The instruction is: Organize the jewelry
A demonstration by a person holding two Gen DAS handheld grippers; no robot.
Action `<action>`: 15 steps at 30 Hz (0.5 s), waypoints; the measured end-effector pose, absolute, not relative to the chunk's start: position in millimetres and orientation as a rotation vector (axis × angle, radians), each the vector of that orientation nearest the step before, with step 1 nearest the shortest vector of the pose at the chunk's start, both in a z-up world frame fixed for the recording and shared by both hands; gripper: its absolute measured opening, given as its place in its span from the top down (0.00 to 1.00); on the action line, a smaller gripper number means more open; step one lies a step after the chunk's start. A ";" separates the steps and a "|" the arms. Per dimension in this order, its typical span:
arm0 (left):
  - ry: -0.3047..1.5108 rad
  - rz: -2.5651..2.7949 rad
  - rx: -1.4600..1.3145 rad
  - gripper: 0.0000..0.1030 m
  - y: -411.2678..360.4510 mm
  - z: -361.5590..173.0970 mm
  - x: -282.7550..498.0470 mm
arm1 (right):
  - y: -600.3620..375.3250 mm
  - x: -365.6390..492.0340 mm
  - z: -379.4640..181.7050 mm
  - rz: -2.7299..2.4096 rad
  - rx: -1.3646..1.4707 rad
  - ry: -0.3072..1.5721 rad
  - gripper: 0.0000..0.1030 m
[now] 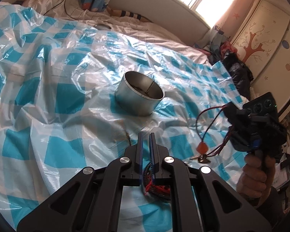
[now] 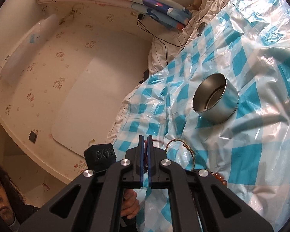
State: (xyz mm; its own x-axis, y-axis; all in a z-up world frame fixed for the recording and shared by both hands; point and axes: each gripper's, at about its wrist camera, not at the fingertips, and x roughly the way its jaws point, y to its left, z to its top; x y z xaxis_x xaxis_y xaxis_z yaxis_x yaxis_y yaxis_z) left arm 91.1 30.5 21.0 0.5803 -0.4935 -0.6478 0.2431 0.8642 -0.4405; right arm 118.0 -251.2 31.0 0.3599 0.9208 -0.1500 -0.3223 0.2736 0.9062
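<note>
Metal tin (image 1: 140, 94) stands open mid-bed on checked plastic sheet (image 1: 48, 100), bare sheet all round. Left tool (image 1: 146, 141) pinches a braided red cord (image 1: 150, 183); right tool (image 2: 144, 145) pinches red string (image 2: 145, 150). Only the right view shows a gold bangle (image 2: 181, 150).

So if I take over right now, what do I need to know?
Left tool: shut on a red and dark braided cord.
Right tool: shut on a red cord necklace; its orange pendant dangles over the sheet.
Tin: open, upright on the sheet, something small already inside, hard to tell what.
Gold bangle and amber beads: loose on the sheet, near the right tool.
Left to do, probably: drop both cords in the tin, then the bangle and beads.
</note>
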 end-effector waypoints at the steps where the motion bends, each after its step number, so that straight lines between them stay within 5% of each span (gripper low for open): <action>1: 0.857 -0.436 -0.318 1.00 29.7 19.1 91.9 | -253.9 117.6 30.2 0.966 0.922 0.799 0.96; 7: 0.866 -0.399 -0.329 0.95 39.4 16.0 93.4 | -252.9 119.9 24.8 0.956 0.930 0.820 0.96; 8: 0.858 -0.338 -0.303 0.88 45.4 18.1 93.5 | -252.7 120.0 23.7 0.956 0.932 0.822 0.96; 10: 0.881 -0.239 -0.318 0.34 57.9 13.5 97.4 | -252.0 120.3 22.2 0.957 0.935 0.830 0.96; 15: 0.969 -0.120 -0.340 0.31 74.2 -11.6 111.5 | -248.3 120.0 22.5 0.980 0.936 0.831 0.96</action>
